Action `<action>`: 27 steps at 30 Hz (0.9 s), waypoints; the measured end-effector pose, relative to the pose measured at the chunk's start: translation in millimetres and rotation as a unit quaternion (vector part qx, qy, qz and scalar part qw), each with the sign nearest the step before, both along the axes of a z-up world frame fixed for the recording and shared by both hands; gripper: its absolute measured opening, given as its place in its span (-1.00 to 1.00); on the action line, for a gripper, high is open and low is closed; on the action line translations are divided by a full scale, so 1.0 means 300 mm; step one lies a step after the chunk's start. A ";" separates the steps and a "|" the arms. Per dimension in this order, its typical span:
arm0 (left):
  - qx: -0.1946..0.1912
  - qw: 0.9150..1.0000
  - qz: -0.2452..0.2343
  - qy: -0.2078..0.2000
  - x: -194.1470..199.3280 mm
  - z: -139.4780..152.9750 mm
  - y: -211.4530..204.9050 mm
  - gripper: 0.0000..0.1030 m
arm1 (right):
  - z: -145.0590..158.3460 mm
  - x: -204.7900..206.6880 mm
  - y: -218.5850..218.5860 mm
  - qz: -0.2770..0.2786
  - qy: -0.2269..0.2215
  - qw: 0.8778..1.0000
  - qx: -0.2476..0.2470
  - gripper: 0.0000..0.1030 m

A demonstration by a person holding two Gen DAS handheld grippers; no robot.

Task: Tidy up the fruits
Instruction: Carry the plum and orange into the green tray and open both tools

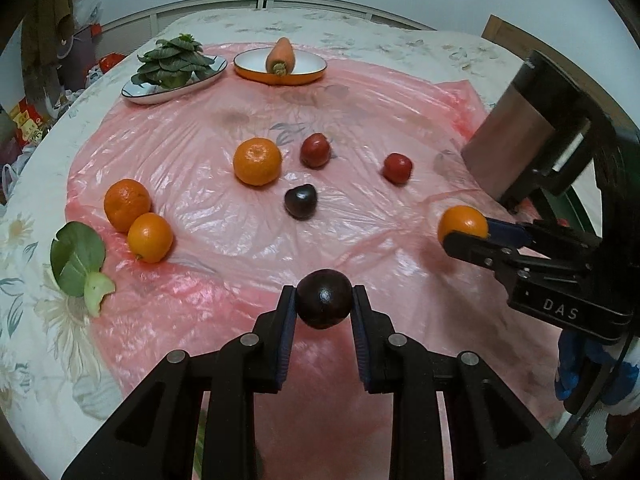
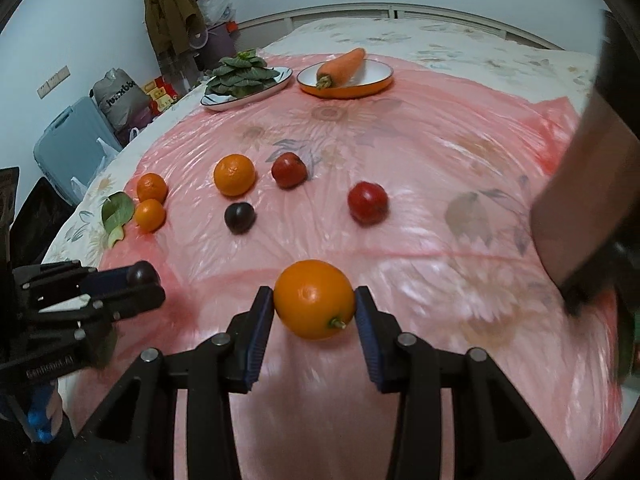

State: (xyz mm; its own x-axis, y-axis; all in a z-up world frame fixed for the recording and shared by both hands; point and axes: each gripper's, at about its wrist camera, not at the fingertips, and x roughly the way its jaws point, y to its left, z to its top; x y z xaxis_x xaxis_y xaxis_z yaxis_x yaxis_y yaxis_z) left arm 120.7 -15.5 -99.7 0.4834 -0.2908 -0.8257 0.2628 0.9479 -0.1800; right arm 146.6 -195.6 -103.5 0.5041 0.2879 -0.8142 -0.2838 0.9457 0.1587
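Note:
My left gripper [image 1: 324, 304] is shut on a dark plum [image 1: 324, 303] above the pink plastic sheet [image 1: 200, 152]; it also shows in the right wrist view [image 2: 140, 280]. My right gripper [image 2: 315, 300] is shut on an orange [image 2: 315, 298], also seen in the left wrist view [image 1: 462, 222]. On the sheet lie a big orange [image 1: 257, 161], two oranges together at the left [image 1: 127, 204] [image 1: 150, 237], two red fruits [image 1: 315, 150] [image 1: 397, 167] and another dark plum [image 1: 301, 201].
At the far edge stand a white plate of leafy greens [image 1: 176, 76] and an orange bowl [image 1: 280, 68] holding a carrot [image 1: 281, 56]. A loose green leaf [image 1: 78, 258] lies at the sheet's left edge. Bags and a suitcase [image 2: 72, 140] stand beyond the bed.

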 end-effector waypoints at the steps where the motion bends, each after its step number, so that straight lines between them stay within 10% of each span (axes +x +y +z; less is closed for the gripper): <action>1: 0.001 1.000 -0.002 -0.001 -0.009 0.006 -0.008 -0.56 | 0.009 -0.021 -0.018 -0.005 -0.001 1.000 0.001 -0.48; 15: -0.012 0.998 -0.066 -0.012 -0.096 0.122 -0.264 -0.56 | 0.122 -0.252 -0.397 -0.097 -0.033 0.995 -0.012 -0.48; 27: -0.034 0.983 -0.178 -0.016 -0.113 0.205 -0.743 -0.56 | 0.165 -0.340 -0.819 -0.196 -0.052 0.979 -0.027 -0.48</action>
